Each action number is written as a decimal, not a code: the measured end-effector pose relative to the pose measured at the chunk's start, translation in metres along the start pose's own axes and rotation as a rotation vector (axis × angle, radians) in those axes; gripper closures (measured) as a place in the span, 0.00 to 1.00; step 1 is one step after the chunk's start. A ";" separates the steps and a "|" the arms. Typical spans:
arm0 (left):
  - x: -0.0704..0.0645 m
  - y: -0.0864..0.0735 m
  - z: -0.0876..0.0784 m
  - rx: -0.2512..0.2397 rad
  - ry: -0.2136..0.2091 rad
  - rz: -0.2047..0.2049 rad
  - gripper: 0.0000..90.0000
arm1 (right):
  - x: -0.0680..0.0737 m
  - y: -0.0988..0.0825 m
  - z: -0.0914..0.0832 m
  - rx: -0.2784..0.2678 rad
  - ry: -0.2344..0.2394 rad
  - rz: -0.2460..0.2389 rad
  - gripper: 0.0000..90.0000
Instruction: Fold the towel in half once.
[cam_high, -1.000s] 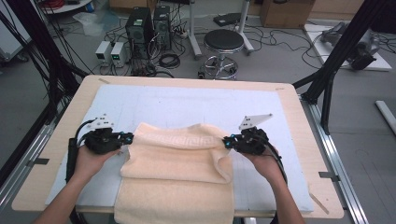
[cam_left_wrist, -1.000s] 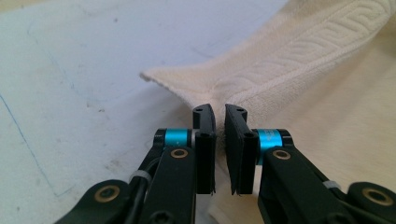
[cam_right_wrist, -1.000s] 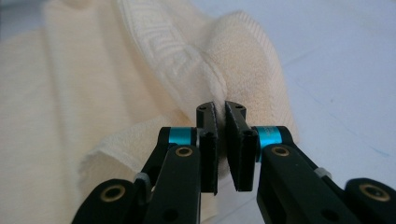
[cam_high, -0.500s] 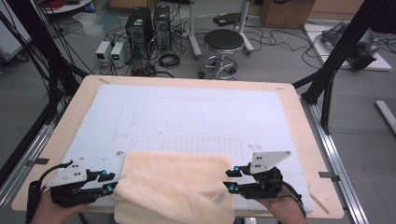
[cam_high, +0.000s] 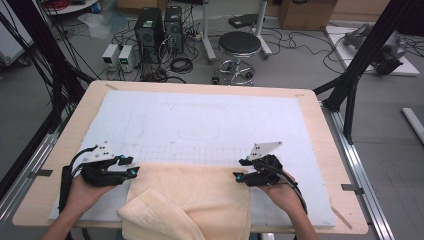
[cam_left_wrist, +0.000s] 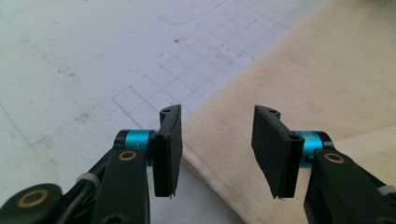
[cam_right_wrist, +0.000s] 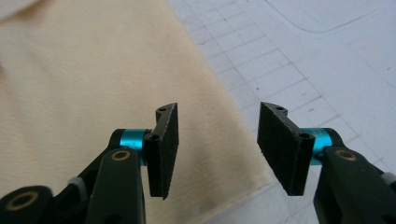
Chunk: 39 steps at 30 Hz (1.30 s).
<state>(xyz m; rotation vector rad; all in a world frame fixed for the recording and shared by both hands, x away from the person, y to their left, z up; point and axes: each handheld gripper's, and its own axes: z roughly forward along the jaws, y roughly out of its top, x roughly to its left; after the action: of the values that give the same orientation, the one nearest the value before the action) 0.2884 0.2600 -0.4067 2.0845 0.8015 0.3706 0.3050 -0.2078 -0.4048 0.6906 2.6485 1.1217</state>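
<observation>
A cream towel (cam_high: 200, 192) lies folded at the near side of the white mat, its front part hanging over the table edge, with a loose fold at its near left corner. My left gripper (cam_high: 131, 166) sits at the towel's left edge and my right gripper (cam_high: 241, 170) at its right edge. Both have just been opening. In the left gripper view the left gripper (cam_left_wrist: 217, 116) stands open above the towel's (cam_left_wrist: 303, 70) hem, gripping nothing. In the right gripper view the right gripper (cam_right_wrist: 217, 112) is open over the towel's (cam_right_wrist: 93, 70) corner, its pads off the cloth.
The white mat (cam_high: 200, 120) with a printed grid covers most of the wooden table (cam_high: 320, 130). On the floor behind the table stand a round stool (cam_high: 240, 47) and computer boxes (cam_high: 155, 30). Black frame posts (cam_high: 360, 65) rise at the table's sides.
The grippers pulled the towel's far fold toward the near edge, then let it go. Both pairs of jaws have opened and the hands have moved slightly back onto the table.
</observation>
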 end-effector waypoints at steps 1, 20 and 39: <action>0.002 0.001 0.005 0.006 0.002 0.004 0.58 | -0.002 0.000 0.002 0.010 -0.005 0.004 0.51; 0.015 -0.015 0.033 0.098 -0.066 -0.062 0.62 | -0.021 -0.024 0.022 0.030 0.021 0.092 0.58; 0.050 0.064 0.057 0.041 0.105 -0.083 0.92 | -0.068 0.036 0.001 0.024 -0.093 0.065 0.95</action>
<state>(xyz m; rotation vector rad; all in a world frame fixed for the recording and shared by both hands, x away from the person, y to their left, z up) 0.3818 0.2298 -0.3904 2.0761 0.9621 0.4239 0.3769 -0.2180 -0.3801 0.8189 2.5832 1.0487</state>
